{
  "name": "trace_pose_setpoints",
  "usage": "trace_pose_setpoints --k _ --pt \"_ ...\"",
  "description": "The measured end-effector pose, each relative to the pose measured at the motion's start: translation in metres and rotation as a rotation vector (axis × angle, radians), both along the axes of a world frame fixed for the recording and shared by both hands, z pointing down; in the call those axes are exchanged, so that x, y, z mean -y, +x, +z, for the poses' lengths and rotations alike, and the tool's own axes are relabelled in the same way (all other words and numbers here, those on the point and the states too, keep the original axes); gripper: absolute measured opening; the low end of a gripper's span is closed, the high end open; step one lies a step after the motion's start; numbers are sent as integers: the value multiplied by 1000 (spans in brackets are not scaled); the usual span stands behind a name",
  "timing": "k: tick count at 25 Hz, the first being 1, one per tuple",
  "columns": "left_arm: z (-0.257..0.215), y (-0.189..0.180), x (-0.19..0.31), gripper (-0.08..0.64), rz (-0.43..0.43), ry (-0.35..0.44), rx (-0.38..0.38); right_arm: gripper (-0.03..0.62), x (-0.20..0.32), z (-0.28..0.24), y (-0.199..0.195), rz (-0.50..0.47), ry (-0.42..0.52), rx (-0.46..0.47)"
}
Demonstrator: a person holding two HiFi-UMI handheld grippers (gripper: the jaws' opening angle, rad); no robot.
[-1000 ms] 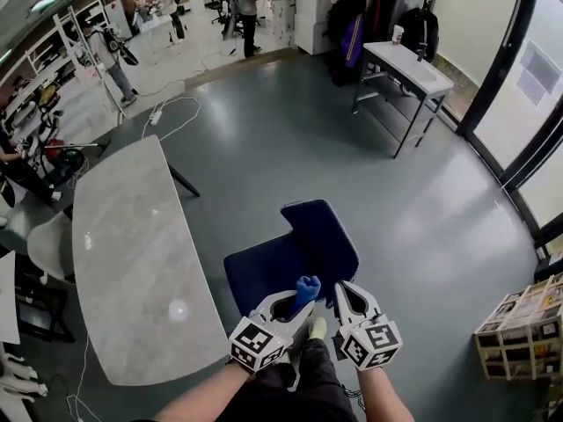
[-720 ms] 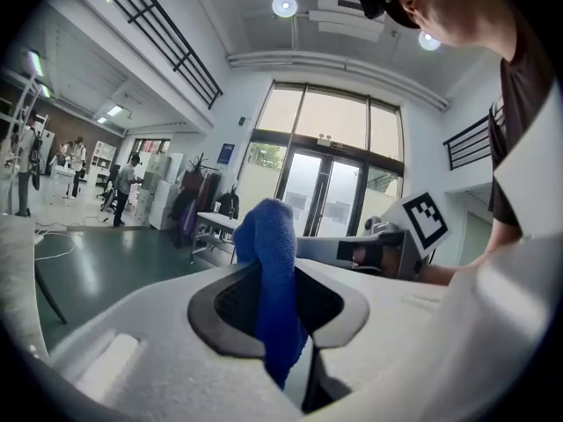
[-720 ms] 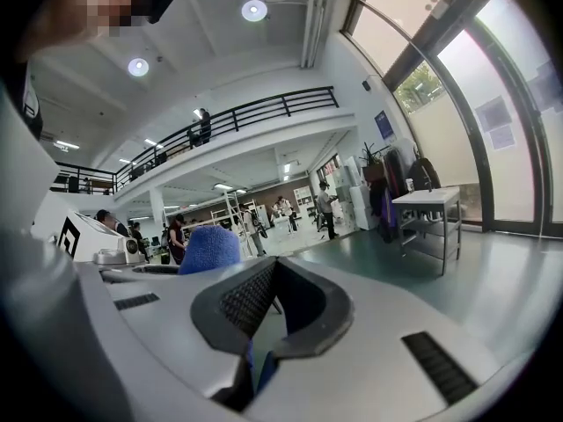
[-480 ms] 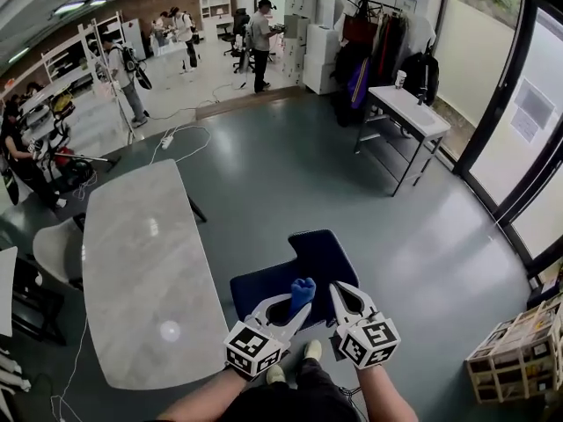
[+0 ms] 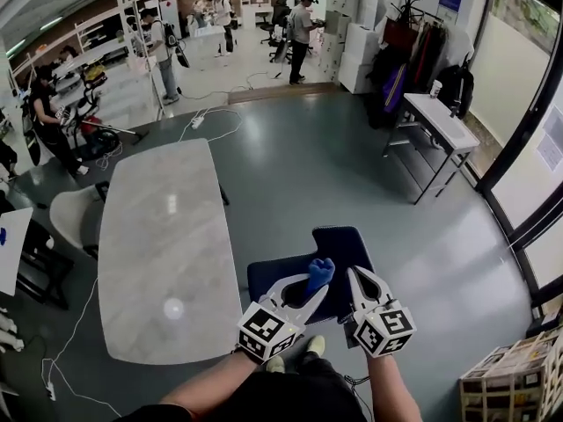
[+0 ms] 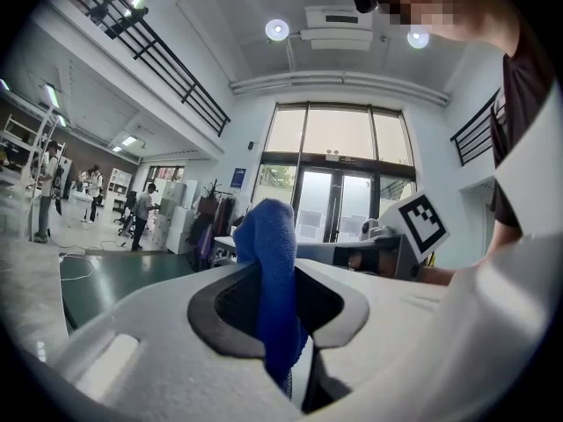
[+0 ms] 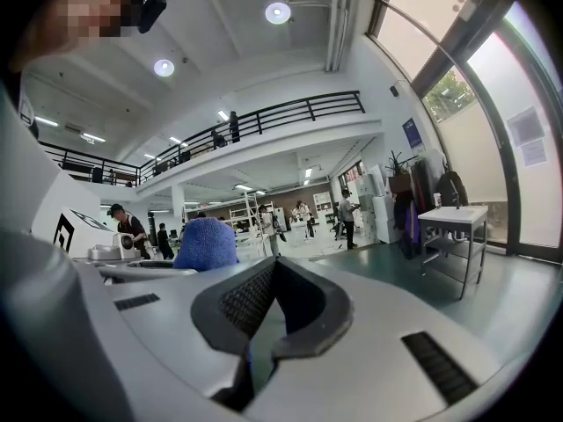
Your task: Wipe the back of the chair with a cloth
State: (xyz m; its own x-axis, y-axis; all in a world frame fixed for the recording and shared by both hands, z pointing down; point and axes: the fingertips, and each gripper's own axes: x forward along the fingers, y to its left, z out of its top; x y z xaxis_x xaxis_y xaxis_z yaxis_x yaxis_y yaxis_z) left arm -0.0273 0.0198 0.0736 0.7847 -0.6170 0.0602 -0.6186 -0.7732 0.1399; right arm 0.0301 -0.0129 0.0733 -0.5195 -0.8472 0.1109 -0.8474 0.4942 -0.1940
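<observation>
Shifted rightward in frame: navy chair (image 5: 345, 246), now lower centre.
Left tongs (image 5: 312, 294) clench the blue cloth (image 5: 320, 272); right tongs (image 5: 357, 275) clenched, empty.

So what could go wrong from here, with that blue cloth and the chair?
1. The left hand-held gripper holds the blue cloth in a narrow pinch, with most of it bunched beyond the jaws. Rubbing it on fabric might tug it loose.
2. The right hand-held gripper is shut on nothing and is not steadying the chair, so the chair could shift when pushed.
</observation>
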Motion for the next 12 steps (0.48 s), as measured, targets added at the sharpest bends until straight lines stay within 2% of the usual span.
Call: trace_pose_setpoints --k 12 --pt "5 -38 5 78 -70 -2 -12 12 8 1 -31 -35 0 -17"
